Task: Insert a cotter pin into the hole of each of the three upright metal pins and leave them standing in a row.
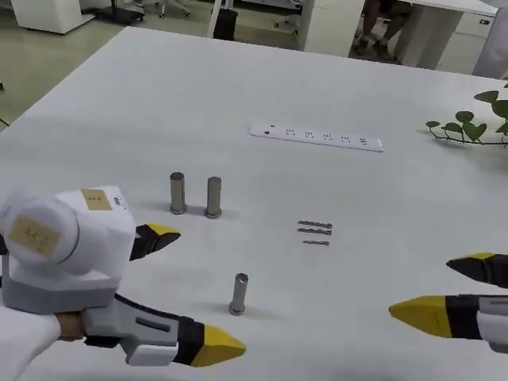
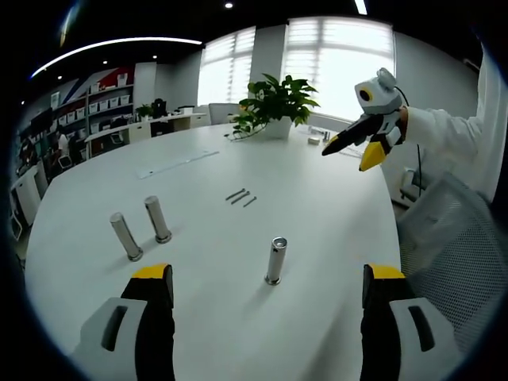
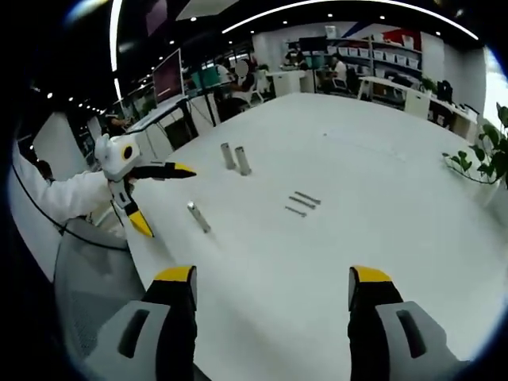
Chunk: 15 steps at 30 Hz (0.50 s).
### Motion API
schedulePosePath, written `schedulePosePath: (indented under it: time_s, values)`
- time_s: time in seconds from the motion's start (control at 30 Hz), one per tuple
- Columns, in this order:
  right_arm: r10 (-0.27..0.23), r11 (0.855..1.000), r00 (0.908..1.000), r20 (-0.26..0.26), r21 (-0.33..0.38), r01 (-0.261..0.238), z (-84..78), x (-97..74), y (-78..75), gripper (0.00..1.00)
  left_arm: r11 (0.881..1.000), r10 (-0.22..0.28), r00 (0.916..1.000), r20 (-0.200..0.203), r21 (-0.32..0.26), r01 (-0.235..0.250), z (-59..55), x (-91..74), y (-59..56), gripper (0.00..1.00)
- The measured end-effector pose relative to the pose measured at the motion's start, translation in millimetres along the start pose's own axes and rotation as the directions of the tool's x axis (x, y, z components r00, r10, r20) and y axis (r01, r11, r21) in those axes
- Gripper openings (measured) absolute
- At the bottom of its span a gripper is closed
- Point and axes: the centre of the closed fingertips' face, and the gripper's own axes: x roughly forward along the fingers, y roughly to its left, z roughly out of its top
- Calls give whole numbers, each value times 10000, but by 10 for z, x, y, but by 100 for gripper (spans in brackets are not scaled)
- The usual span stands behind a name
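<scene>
The left claw [image 1: 209,290] and right claw [image 1: 419,287] are held spread, with nothing gripped. Three cotter pins [image 1: 315,231] are laid flat on the counter [image 1: 381,206], nearer than the power strip [image 1: 316,136]. Three metal pins [image 1: 213,197] are stood nearer and leftward of it. It is judged that an upright pin could be toppled by a brushing jaw.

I see a broad white table [image 1: 119,119] with a white power strip [image 1: 315,136] lying flat toward its far side. A leafy green plant [image 1: 476,127] reaches in over the table at the right edge of the head view. In the left gripper view, bright shuttered windows [image 2: 333,63] stand behind the table's far end, and shelves [image 2: 95,107] holding small boxes line a wall. What I take for a grey mesh chair [image 2: 452,238] sits just beside the table.
</scene>
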Motion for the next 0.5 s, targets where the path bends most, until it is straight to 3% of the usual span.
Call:
schedulePosePath:
  time_s: [0.17,0.27,0.4,0.5]
  values:
    - [214,9942,9979,-613,-1038,-277,126,106,-64,73,9999,-57,10000,57,-123,57,10,-27,11,95]
    - [205,9787,9929,-1169,-2006,-438,210,187,-105,74,9997,-84,9999,118,-229,86,22,-33,10,95]
    - [242,9612,9838,-1775,-2663,-717,266,301,-137,73,9995,-92,9998,171,-315,97,34,-33,8,95]
    - [598,9517,9794,-1927,-2849,-1142,317,451,-125,71,9989,-3,9997,234,-462,14,47,-38,18,95]
